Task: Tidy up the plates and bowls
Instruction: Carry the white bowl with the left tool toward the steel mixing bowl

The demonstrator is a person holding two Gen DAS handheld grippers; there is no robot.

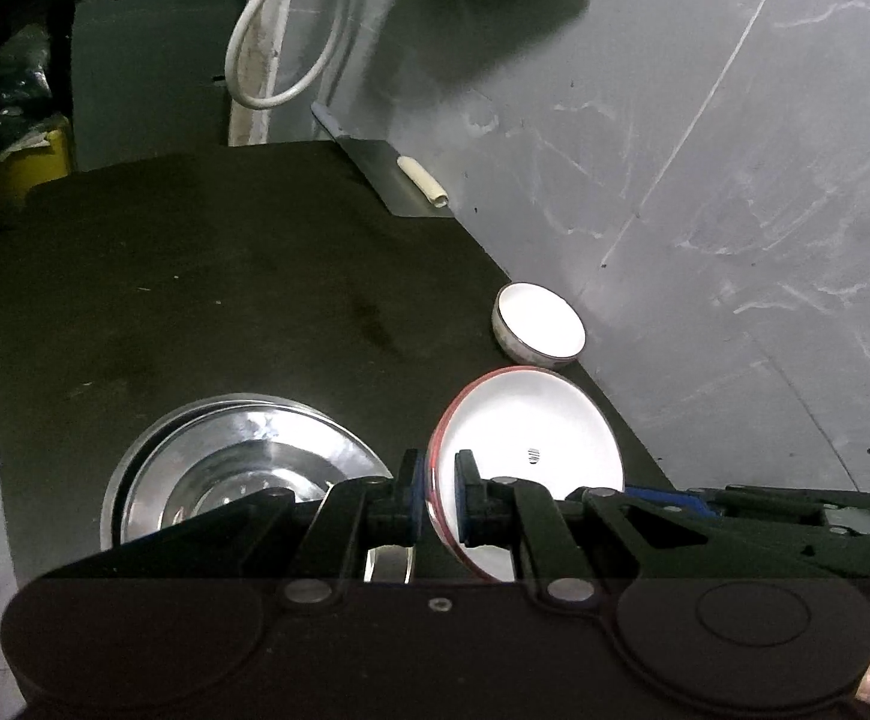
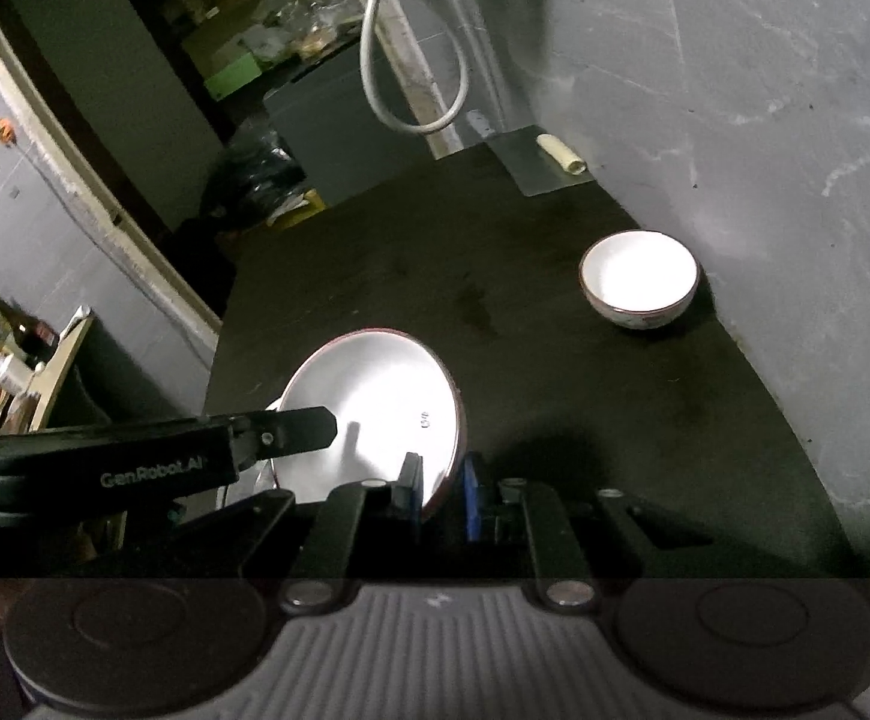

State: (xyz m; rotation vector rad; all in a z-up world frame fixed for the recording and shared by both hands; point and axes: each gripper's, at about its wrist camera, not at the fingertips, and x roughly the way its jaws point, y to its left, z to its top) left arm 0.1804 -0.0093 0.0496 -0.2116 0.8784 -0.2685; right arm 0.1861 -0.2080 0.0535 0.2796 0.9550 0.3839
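A white plate with a red rim (image 1: 531, 444) is held tilted above the dark table (image 1: 225, 288). My left gripper (image 1: 438, 498) is shut on its left edge. My right gripper (image 2: 442, 489) is shut on its right edge; the plate shows in the right wrist view (image 2: 375, 396) too, with the left gripper (image 2: 291, 429) reaching in from the left. A stack of steel plates (image 1: 243, 468) lies on the table to the left of the plate. A small white bowl (image 1: 540, 324) stands upright near the table's right edge, also seen in the right wrist view (image 2: 639, 279).
A grey marbled wall (image 1: 735, 180) runs along the table's right side. A flat metal sheet with a small paper roll (image 1: 420, 180) lies at the far corner. A white cable loop (image 1: 279, 48) hangs behind. Cluttered shelves (image 2: 15, 360) stand at left.
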